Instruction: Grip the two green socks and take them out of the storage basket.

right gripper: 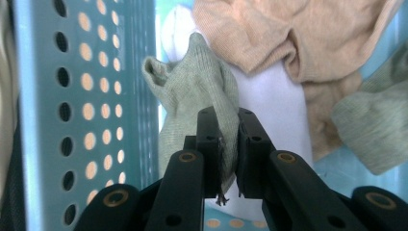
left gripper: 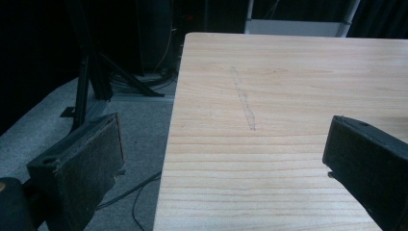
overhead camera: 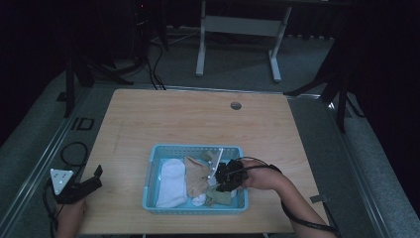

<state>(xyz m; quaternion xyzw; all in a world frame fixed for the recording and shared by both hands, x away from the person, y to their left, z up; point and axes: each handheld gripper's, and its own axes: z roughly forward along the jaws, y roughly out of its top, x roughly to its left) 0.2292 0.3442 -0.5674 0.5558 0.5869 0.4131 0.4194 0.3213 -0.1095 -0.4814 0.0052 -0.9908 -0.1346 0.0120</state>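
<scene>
The person's right forearm comes in from the bottom right of the high view, bent at the wrist so the hand [overhead camera: 258, 174] turns inward over the right end of a light blue perforated basket [overhead camera: 153, 163] that sits on the near half of the wooden surface [overhead camera: 198, 119]. The right tongs [right gripper: 229, 144] reach down into that basket, and in the right gripper view the two black jaws stand pressed together on a fold of a pale green sock [right gripper: 202, 86], the fabric bunching up above the jaw tips beside the basket's holed wall. Under and around it lie a white sock [right gripper: 274, 106], a tan sock [right gripper: 269, 33] and another green sock [right gripper: 370, 125]; in the high view the white one fills the basket's left part and the tan one its middle. The left hand [overhead camera: 72, 215] rests low at the near left corner of the surface, forearm entering from the bottom edge, holding the left tongs [overhead camera: 91, 181] with the grey three-cornered plate [overhead camera: 60, 177] on top and a cable looping on the floor beside them. In the left gripper view the jaws stand wide apart with nothing between them, one over the floor, the other over bare wood with a faint pencil-like streak. No brand, label or writing can be read anywhere.
</scene>
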